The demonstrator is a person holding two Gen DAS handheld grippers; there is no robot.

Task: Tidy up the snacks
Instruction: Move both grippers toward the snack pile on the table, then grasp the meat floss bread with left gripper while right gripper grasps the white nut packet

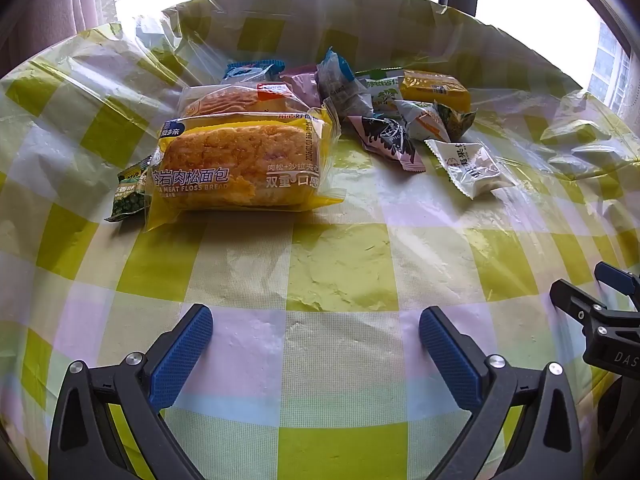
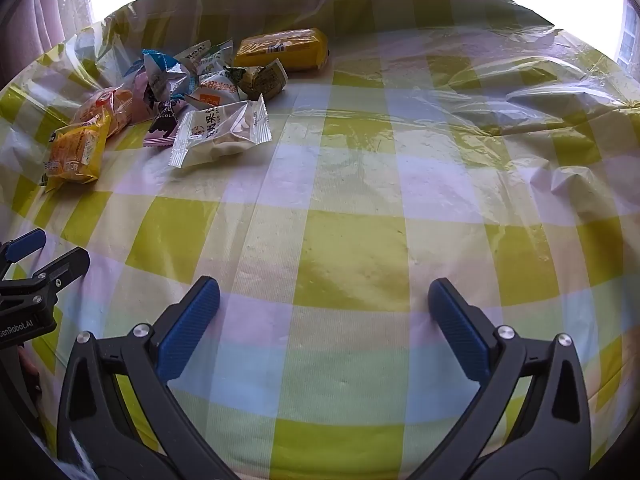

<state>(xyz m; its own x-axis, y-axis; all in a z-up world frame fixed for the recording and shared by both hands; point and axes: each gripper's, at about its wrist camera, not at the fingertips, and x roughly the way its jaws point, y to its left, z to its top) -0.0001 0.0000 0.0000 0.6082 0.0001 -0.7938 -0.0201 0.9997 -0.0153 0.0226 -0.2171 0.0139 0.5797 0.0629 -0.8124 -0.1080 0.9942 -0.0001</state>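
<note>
plastic film, clear and wrinkled, covers a checked tablecloth [image 1: 340, 264] of yellow-green, white and pale lilac squares.

left wrist view: left gripper [image 1: 316, 320] stands wide, blue pads [image 1: 180, 356] apart, nothing between them. bare cloth lies ahead of the fingers up to the snacks; open room. the film rises in a crumpled edge at the far side and bunches at the right. bright window behind, a curtain at far left. the right gripper [image 1: 600, 300] shows at the right edge, well apart from the packets. snacks sit mid-table, left of centre: a large yellow meat floss bread pack [image 1: 244, 168] in front, a second clear bread pack [image 1: 232, 100] touching behind it, a small green pea packet [image 1: 130, 192] partly tucked under its left end. to the right lies a loose cluster of small wrappers, among them a white sachet [image 1: 468, 168] nearest the right, a pink-and-black chocolate wrapper [image 1: 388, 140], and a yellow bar [image 1: 436, 88] at the back.

right wrist view: right gripper [image 2: 324, 292] also wide, empty. a broad stretch of bare cloth [image 2: 360, 220] runs ahead and to the right; film creases along the right edge. the snacks lie far upper left: white sachet [image 2: 220, 132] closest, yellow bar [image 2: 284, 50] behind, bread pack [image 2: 78, 150] at the left. the left gripper [image 2: 40, 256] shows at the left edge.
</note>
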